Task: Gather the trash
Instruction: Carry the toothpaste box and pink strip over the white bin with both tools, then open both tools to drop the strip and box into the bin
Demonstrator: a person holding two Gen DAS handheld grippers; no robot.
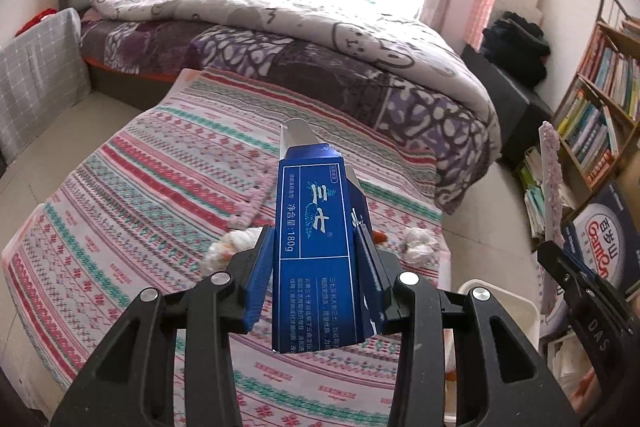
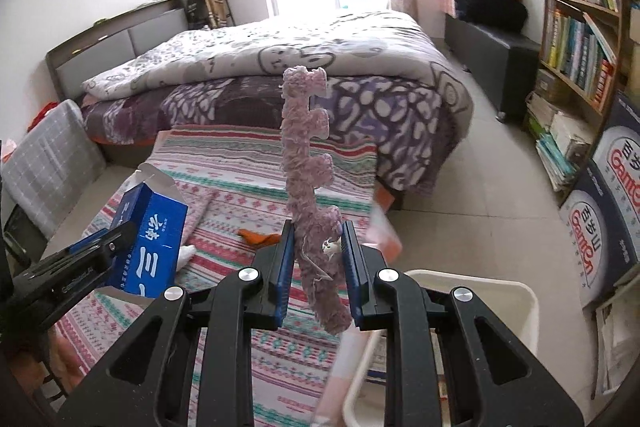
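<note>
Left gripper (image 1: 316,259): clamped on upright blue cardboard toothpaste box (image 1: 320,247), pads pressing both sides.
Right gripper (image 2: 318,259): closed on fuzzy pink yarn strip (image 2: 306,155), standing between pads.

One blue cardboard toothpaste box (image 1: 320,251), one fuzzy pink notched strip (image 2: 310,187) at 12 o'clock. Two crumpled white tissues (image 1: 418,243) at 3 o'clock. One white plastic bin (image 2: 516,303).
</note>
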